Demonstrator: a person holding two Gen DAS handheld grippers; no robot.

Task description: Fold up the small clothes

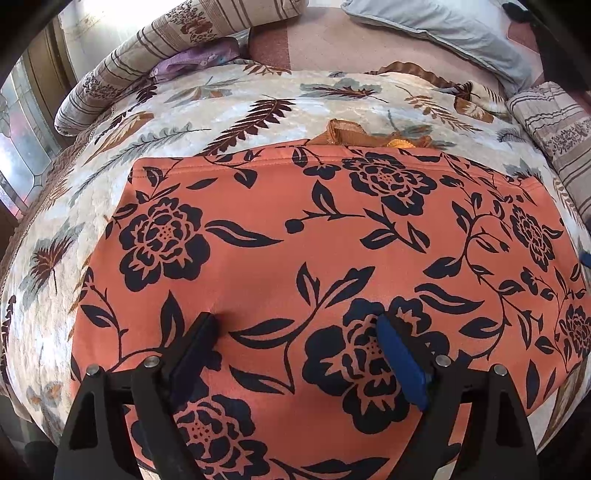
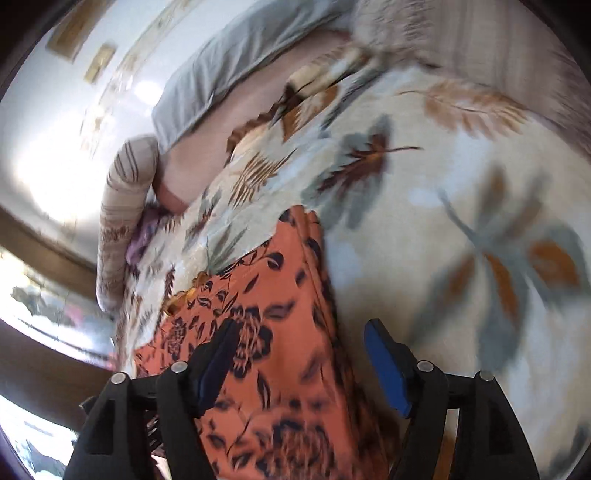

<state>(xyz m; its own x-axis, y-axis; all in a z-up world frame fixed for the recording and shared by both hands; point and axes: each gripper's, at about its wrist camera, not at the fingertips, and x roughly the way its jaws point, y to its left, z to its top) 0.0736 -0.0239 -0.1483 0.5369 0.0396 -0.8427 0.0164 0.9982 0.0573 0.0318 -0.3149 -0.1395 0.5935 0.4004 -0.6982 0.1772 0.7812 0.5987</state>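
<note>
Spread across the middle and lower part of the left wrist view, the orange garment (image 1: 332,251) with its dark flower print lies flat on a cream bedspread (image 1: 229,110) patterned with feathery leaves. The left gripper (image 1: 299,325) hangs over the cloth with its jaws wide apart; its black left finger (image 1: 199,343) appears to press a small dimple into the fabric at its tip, while the blue-padded right finger (image 1: 399,354) sits over a printed flower, and nothing is clamped between the two. A ribbed, ochre-coloured band (image 1: 354,133) peeks out from under the garment's far hem, just above centre. Striped bolsters (image 1: 140,55) curve along the upper left of the frame and the right edge, a pale blue pillow (image 1: 443,26) lies at the upper right, and a bit of purple cloth (image 1: 192,59) is tucked beside the left bolster. In the right wrist view the picture is smeared by motion, so fine detail is uncertain, but the same garment (image 2: 273,332) runs as a folded strip from the centre down to the bottom edge, its right border a straight layered edge on the bedspread (image 2: 461,221). The right gripper (image 2: 299,332) has its jaws standing open and empty, the garment's edge lying below the gap between the fingers. The blue pillow (image 2: 229,62) lies at the upper centre-left of that frame.
</note>
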